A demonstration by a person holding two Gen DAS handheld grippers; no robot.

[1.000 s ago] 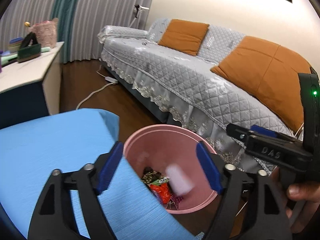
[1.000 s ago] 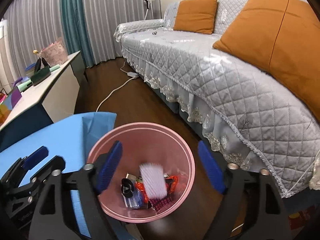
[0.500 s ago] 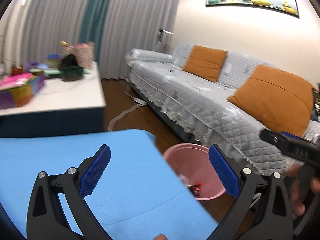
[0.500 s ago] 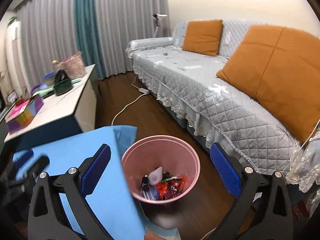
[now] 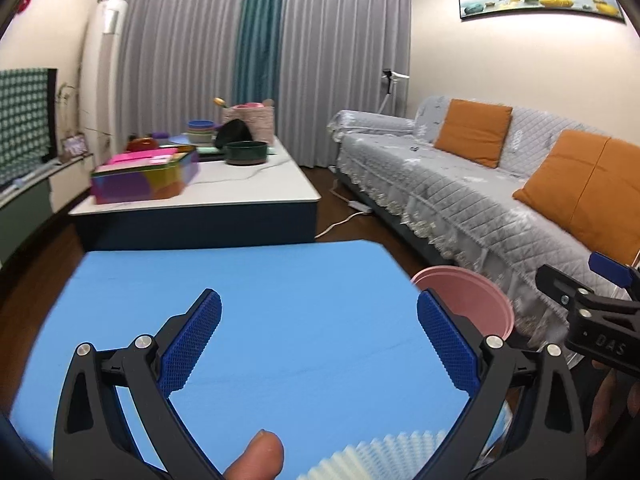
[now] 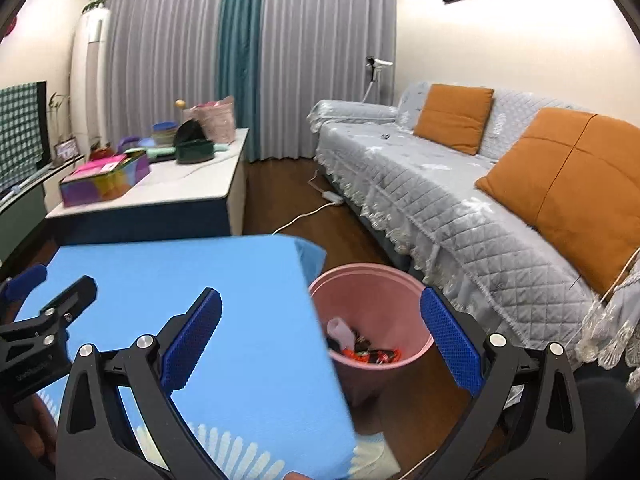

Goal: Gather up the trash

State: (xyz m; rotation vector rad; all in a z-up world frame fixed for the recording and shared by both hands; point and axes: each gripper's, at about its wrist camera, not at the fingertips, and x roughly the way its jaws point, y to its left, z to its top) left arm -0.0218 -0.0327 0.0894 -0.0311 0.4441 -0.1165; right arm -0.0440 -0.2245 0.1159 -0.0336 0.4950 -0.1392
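A pink bin stands on the floor by the blue-covered table's right corner, with wrappers and other trash lying in its bottom. In the left wrist view only its rim shows past the table edge. My left gripper hangs open over the blue table, nothing between its blue pads. My right gripper is open too, straddling the table's corner and the bin, holding nothing. Each gripper shows at the edge of the other's view: the right one, the left one.
A grey quilted sofa with orange cushions runs along the right. A white low table with a colourful box, bowls and a basket stands behind the blue table. A power strip and cable lie on the wooden floor.
Both grippers pulled back and up from over the bin and their jaws spread wider. The pieces seen dropping into the bin a second ago now lie in it. More of the room shows.
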